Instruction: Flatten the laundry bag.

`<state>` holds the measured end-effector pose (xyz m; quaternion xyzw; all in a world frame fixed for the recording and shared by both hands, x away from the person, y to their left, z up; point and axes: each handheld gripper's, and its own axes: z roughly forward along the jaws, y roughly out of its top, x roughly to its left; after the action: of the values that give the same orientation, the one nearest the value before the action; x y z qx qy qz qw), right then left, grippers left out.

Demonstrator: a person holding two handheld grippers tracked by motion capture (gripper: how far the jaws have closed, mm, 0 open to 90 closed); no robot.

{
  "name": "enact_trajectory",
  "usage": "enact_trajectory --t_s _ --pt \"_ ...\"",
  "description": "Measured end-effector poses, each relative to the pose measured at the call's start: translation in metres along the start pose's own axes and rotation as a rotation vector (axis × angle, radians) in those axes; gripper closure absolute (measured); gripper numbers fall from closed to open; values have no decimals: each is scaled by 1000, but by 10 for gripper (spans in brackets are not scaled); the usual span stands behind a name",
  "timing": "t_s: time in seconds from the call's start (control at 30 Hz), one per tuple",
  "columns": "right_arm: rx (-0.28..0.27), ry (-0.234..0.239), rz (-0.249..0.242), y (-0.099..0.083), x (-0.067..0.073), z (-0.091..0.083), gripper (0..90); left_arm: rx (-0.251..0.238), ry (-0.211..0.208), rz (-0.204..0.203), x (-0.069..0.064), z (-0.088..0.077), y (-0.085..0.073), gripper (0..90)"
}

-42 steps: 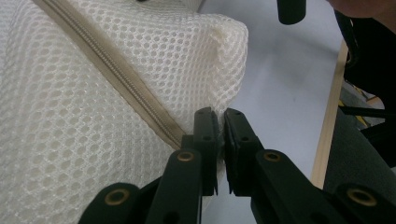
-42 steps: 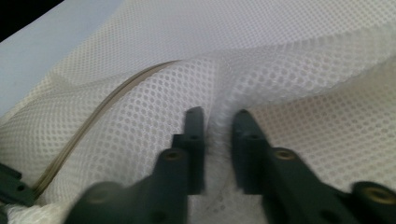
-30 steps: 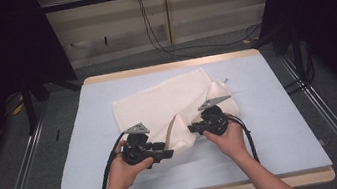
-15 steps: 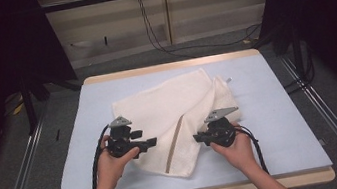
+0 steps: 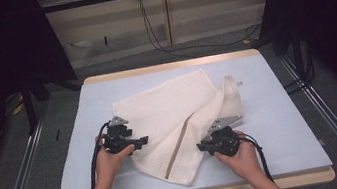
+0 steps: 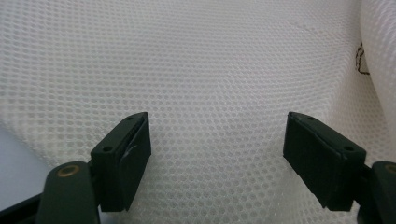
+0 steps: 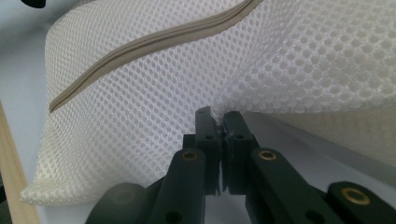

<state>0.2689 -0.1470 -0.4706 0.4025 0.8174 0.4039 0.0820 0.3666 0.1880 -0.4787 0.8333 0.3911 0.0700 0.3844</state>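
A pale blue-grey padded mat [image 5: 282, 123] covers a light wooden table [image 5: 167, 67], whose bare edge shows along the far side and the near side of the mat. Beyond the table's far edge stands a beige panelled wall [image 5: 193, 5] with black cables [image 5: 150, 21] hanging down it onto a grey floor [image 5: 25, 161]. Metal rails [image 5: 16, 173] run along the floor at either side of the table, and dark curtains close in the room's sides.

A white mesh laundry bag with a beige zip [image 5: 180, 118] lies rumpled in the middle of the mat, one corner standing up at its far right side. The left gripper [image 5: 143, 140] sits at the bag's left edge; its jaws have just been opening and now stand wide apart over the mesh [image 6: 210, 93], pressing on nothing. The right gripper [image 5: 199, 147] is at the bag's near right edge, its jaws clamped tight on a fold of the mesh [image 7: 219, 114], with the zip [image 7: 154, 42] curving away above.

The person's forearms are cut off by the bottom of the high view. A small dark mark [image 6: 360, 58] at the right of the left gripper view is too small to make out. What lies under the bag's folds is hidden.
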Motion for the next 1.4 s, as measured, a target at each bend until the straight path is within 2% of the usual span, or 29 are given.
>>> enact_trajectory --t_s 0.13,0.2,0.33,0.4,0.47,0.5,0.53,0.57,0.6,0.67,0.73,0.8,0.87,0.93,1.13,1.2,1.27,1.3,1.4 --pt "-10 0 2 -4 1 -3 869 -13 -22 -5 -2 -1 0 232" --pt "-9 -1 2 -5 1 -3 869 -4 -52 17 -5 -3 3 254" --pt "-10 -3 3 -5 1 -3 868 28 -96 55 -16 2 3 262" --pt "-9 -1 4 -5 1 -3 868 47 -74 125 -21 7 2 295" --pt "-9 -4 2 -5 1 -3 868 71 -33 163 -26 6 3 366" --pt "-8 -5 2 -5 1 -3 868 83 -18 170 -29 6 3 419" --pt "-8 -6 2 -5 1 -3 868 87 -27 185 -31 6 4 450" --pt "-7 -6 0 -5 1 -3 868 91 -40 184 -36 6 4 577" --pt "-7 -8 2 -5 1 -3 869 96 -23 187 -40 6 4 642" --pt "-5 -9 9 -4 0 -3 868 111 -13 180 -46 6 5 742" --pt "-8 -10 13 -3 -1 -3 869 118 -3 180 -47 6 6 812" --pt "-12 -13 13 -3 -1 -4 869 120 -15 162 -44 6 7 862" --pt "-14 -11 11 -2 -1 -6 869 118 -20 139 -41 5 9 882" --pt "-22 -4 12 -1 -1 -7 868 102 19 149 -39 4 11 889" --pt "-33 3 6 0 1 -11 869 -3 97 69 -19 -2 16 891" --pt "-38 7 16 -2 3 -11 869 -23 124 57 -14 -4 17 891" --pt "-28 5 5 -5 6 -10 869 -53 131 21 -13 -3 17 891" --pt "-17 -1 -6 -7 7 -9 869 -36 142 55 -13 -4 17 891" --pt "-15 -2 -4 -12 9 -8 864 -35 141 63 -15 -1 16 885"
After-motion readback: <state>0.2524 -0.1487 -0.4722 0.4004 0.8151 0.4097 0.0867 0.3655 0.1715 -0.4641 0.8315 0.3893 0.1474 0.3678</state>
